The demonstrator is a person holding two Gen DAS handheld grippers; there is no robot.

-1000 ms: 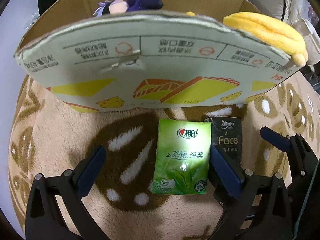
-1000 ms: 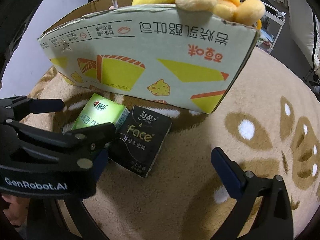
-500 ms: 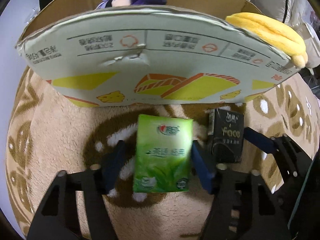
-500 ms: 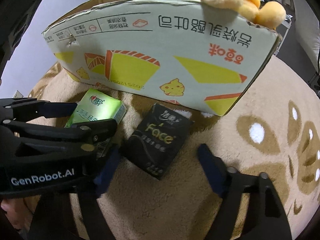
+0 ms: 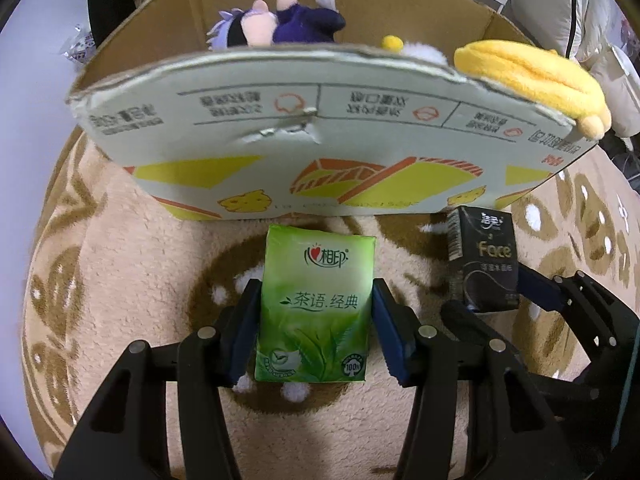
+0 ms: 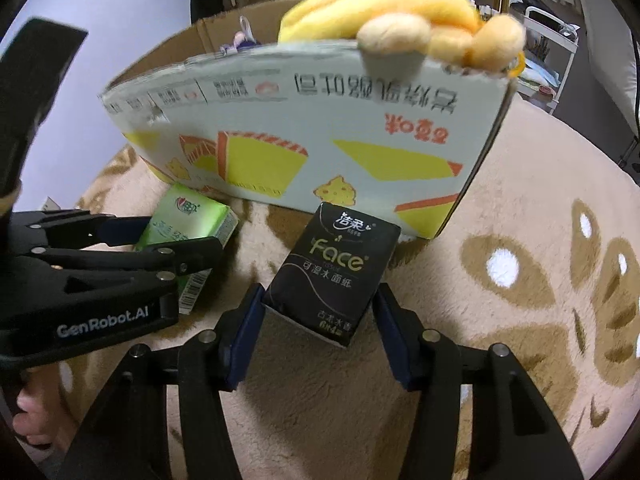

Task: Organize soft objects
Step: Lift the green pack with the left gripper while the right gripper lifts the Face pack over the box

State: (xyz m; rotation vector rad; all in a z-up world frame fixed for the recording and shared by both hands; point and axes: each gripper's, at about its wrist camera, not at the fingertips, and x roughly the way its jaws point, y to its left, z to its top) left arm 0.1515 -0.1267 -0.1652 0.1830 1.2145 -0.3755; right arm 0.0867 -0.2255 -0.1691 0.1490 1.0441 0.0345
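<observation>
Left wrist: left gripper jaws just closing, now clamped on green tissue pack, on rug before cardboard box.
Right wrist: right gripper jaws closing, pinching black tissue pack. Grasp step; next lift both over box wall.

a fuzzy beige rug with brown leaf shapes is covering the floor, and a white wire rack is standing way back

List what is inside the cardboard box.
Over the cardboard box rim show a purple-haired plush doll, a yellow banana plush draped over the corner, and a bit of white and yellow plush. The front wall hides everything lower down.
</observation>
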